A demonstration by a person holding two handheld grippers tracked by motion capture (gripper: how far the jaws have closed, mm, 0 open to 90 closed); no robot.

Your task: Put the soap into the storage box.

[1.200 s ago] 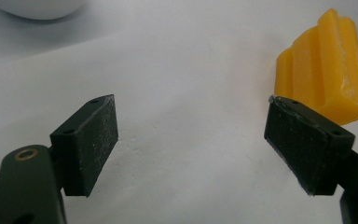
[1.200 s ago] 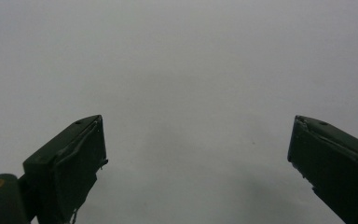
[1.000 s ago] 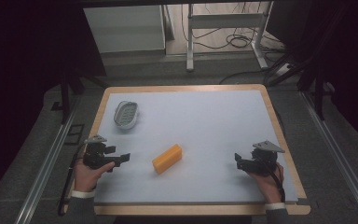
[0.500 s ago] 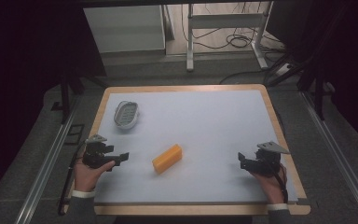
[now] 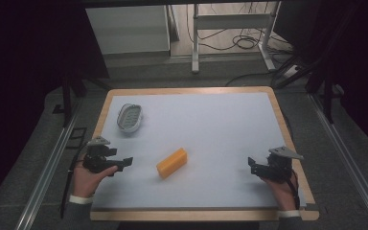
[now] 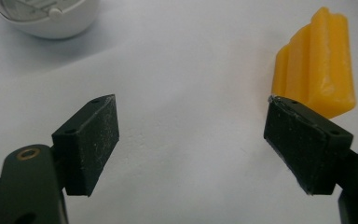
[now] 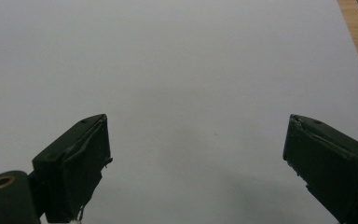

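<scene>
A yellow ridged block (image 5: 172,162) lies near the middle front of the white table mat (image 5: 211,124); in the left gripper view the block (image 6: 319,65) sits beyond the right jaw. My left gripper (image 5: 128,161) is at the front left, held in a hand, open and empty, pointing toward the block; up close, the left gripper (image 6: 191,135) has jaws wide apart over bare mat. My right gripper (image 5: 251,165) rests at the front right, open, jaws spread over bare mat in its own view (image 7: 196,154).
A white oval dish (image 5: 130,117) with a slotted insert stands at the back left; its rim (image 6: 46,21) shows at the top of the left gripper view. The wooden table border (image 5: 287,129) rings the mat. Beyond the table are a desk frame and cables on the floor.
My right gripper has drifted slightly right and toward the front edge. The left gripper, block and dish have not moved.
</scene>
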